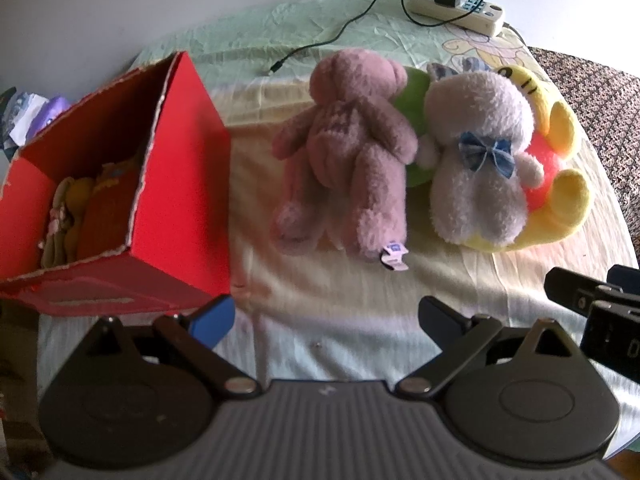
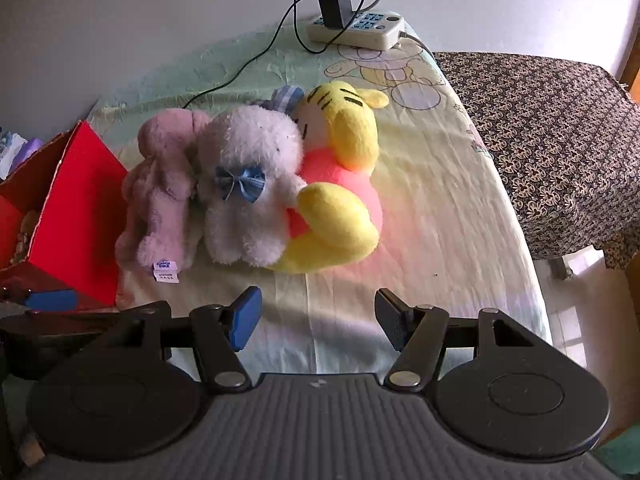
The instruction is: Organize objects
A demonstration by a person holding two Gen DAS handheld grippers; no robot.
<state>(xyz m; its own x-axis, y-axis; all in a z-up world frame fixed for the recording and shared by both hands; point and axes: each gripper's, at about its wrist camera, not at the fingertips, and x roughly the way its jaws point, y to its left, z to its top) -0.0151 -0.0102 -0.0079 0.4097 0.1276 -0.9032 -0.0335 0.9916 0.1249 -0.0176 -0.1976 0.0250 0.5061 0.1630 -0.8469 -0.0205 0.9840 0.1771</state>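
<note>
Now, step: picking the next plush toy for the red box [image 1: 176,184] at the bed's left edge.
Left tongs [image 1: 326,320]: released, empty.
Right tongs [image 2: 318,316]: released, empty.
Pink bear [image 1: 344,152]: mid-bed, nearest the box.
Advice: pinch its torso, lift clear of the white bear [image 1: 476,160].

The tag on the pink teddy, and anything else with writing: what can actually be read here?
Sewn tag on the pink teddy: printed lines, too small and blurred to read.
Power strip: blue socket markings, no legible words.
Red box: no writing visible.
Nothing else carries text.
</note>
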